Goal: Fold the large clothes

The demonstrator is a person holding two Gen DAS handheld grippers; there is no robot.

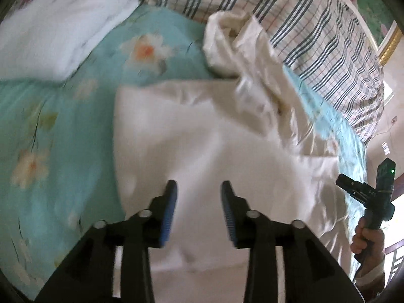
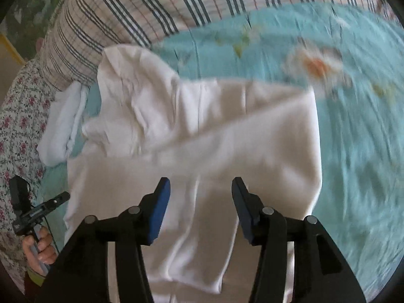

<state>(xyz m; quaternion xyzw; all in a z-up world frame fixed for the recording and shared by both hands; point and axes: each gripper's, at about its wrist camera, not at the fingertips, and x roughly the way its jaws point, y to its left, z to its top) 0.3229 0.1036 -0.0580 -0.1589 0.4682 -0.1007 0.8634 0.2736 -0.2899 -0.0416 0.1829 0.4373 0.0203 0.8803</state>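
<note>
A large cream garment point(image 1: 202, 139) lies spread on the teal floral bedsheet point(image 1: 50, 131), with its crumpled hood or sleeve end point(image 1: 234, 45) bunched toward the pillow. My left gripper point(image 1: 199, 185) hovers open just above the smooth body of the garment, with nothing pinched between its blue pads. In the right wrist view the same garment point(image 2: 202, 131) shows a diagonal fold, and my right gripper point(image 2: 200, 181) stands open over its lower part, also holding nothing. A hand point(image 1: 366, 242) grips the right tool's handle at the far right edge of the left wrist view.
A folded white cloth point(image 1: 63, 25) lies on the sheet beyond the garment, seen also as a white roll point(image 2: 63, 126). A plaid striped pillow point(image 1: 315, 30) point(image 2: 139, 7) runs along the back. Bare teal sheet point(image 2: 353, 126) stretches to the right.
</note>
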